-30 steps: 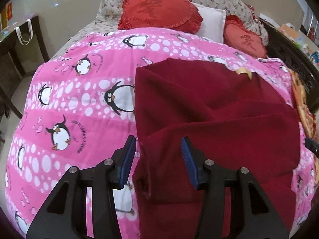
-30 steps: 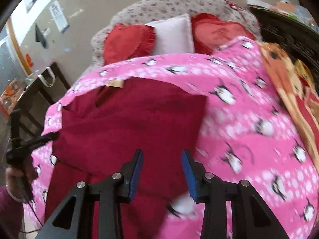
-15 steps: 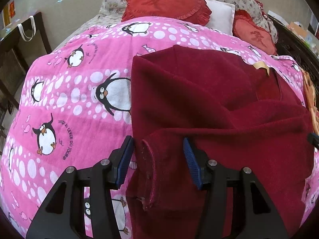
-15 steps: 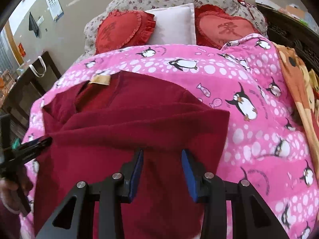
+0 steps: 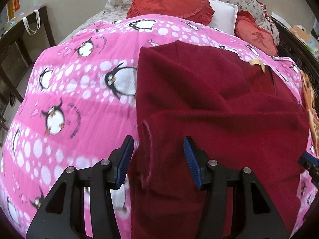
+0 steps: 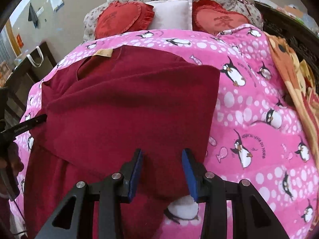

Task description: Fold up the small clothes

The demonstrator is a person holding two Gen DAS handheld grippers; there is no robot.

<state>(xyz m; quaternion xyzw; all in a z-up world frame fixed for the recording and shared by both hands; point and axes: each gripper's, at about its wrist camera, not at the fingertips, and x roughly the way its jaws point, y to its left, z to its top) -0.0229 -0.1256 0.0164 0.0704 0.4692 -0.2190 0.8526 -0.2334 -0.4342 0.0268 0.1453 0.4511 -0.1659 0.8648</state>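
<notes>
A dark red fleece garment (image 5: 209, 99) lies on a pink penguin-print quilt (image 5: 69, 99), with a layer folded over its near part and a tan label (image 5: 257, 62) at its far end. My left gripper (image 5: 157, 157) is open, its jaws either side of the garment's near left folded edge. In the right wrist view the same garment (image 6: 129, 107) lies to the left and centre. My right gripper (image 6: 162, 169) is open over the garment's near right corner. The tip of the left gripper shows at that view's left edge.
Two red heart cushions (image 5: 169, 0) (image 6: 123, 18) and a white pillow (image 6: 173, 14) sit at the head of the bed. An orange blanket (image 6: 295, 75) lies along the right side. A dark table (image 5: 18, 37) stands left of the bed.
Both grippers have moved in closer and lower over the garment's near edge. The folded-over layer has settled flatter. Both stay open.
</notes>
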